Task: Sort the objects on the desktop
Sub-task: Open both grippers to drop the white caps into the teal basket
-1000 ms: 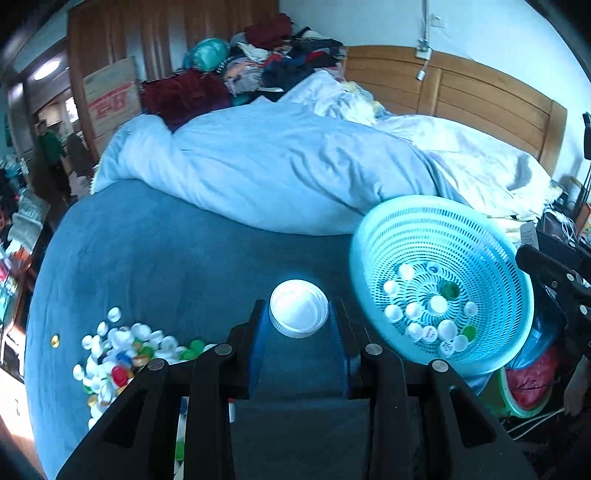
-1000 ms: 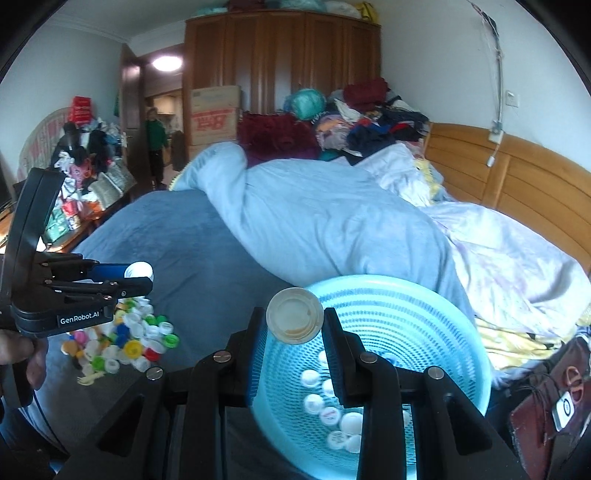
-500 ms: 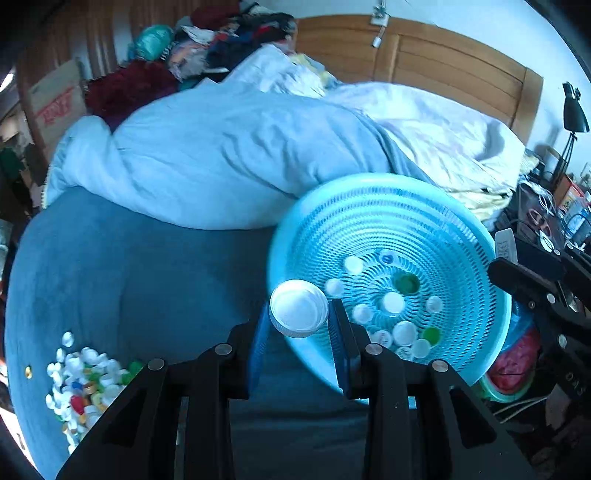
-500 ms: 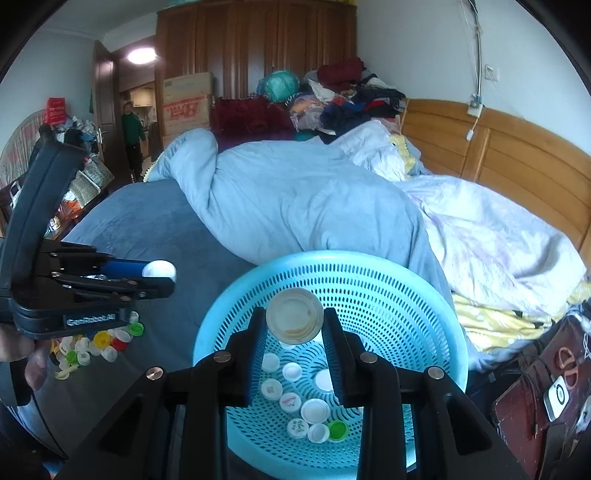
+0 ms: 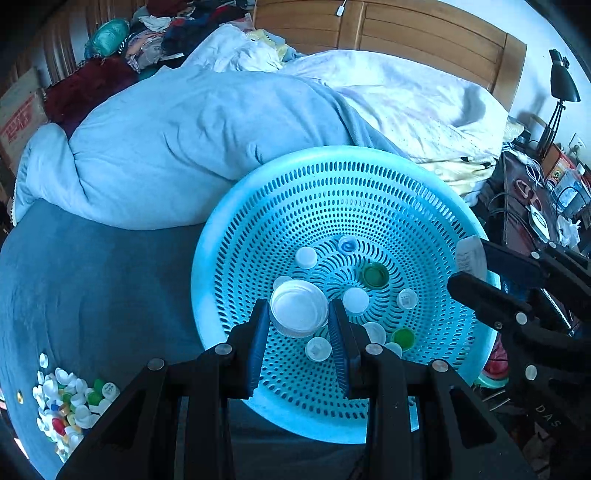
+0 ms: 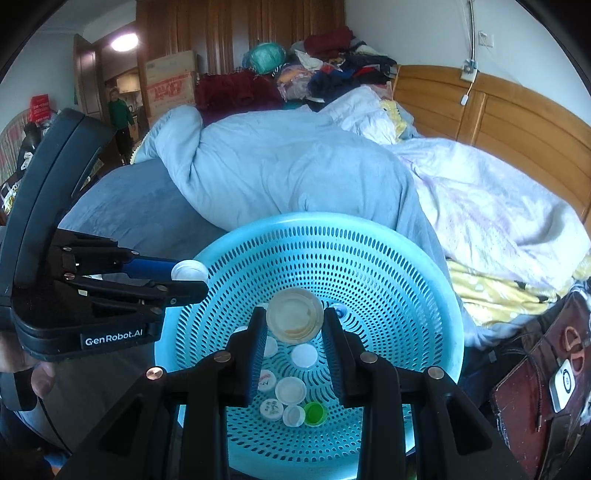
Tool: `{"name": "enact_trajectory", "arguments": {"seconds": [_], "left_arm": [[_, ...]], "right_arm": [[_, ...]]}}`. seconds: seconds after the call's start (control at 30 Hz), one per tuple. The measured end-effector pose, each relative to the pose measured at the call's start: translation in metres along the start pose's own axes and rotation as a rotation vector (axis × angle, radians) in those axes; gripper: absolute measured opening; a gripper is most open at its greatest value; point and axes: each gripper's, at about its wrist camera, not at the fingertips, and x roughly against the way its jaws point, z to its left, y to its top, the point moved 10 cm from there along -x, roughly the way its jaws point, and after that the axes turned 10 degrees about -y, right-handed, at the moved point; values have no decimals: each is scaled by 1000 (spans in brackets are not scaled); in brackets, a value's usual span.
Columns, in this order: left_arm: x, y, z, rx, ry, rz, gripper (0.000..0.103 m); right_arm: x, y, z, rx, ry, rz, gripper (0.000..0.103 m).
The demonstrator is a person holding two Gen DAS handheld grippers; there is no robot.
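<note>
1. Clearly, the left gripper (image 5: 299,314) has its jaws clenched on a wide white lid (image 5: 299,313), hollow side up, gripped at its two sides by the blue finger pads (image 5: 258,343).
2. Likewise the right gripper (image 6: 294,321) has its jaws clamped on a round cream lid (image 6: 294,314) with a yellowish stain inside.
3. Both lids hang above the bowl of a turquoise perforated basket (image 5: 236,236), which sits on the bed beside the rumpled pale blue duvet (image 5: 192,147).
4. On the basket floor lie loose bottle caps: a dark green cap (image 5: 376,275), a lighter green cap (image 5: 402,338), a blue-marked cap (image 5: 348,244) and several white caps (image 5: 306,257).
5. In the left wrist view the right gripper reaches in over the basket's right rim, its lid seen edge-on.
6. In the right wrist view the left gripper (image 6: 188,278) reaches in over the basket's left rim (image 6: 192,269), carrying its white lid (image 6: 189,271); the person's hand shows at the frame edge below it.
7. Well apart from the basket, at the lower left of the left wrist view, a heap of mixed caps (image 5: 68,400) in white, green, red and yellow lies on the dark blue bed cover (image 5: 92,288).
8. Farther back stand a wooden headboard (image 5: 406,33), a pile of clothes (image 6: 325,74) and a black desk lamp (image 5: 561,85) at the bedside.
</note>
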Motion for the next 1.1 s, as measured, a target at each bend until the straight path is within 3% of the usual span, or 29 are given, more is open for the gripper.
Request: {"name": "enact_trajectory", "arguments": {"seconds": [1.1], "left_arm": [[-25, -3, -7, -14, 8, 25, 27]], "right_arm": [[-13, -12, -9, -11, 1, 18, 33]]}}
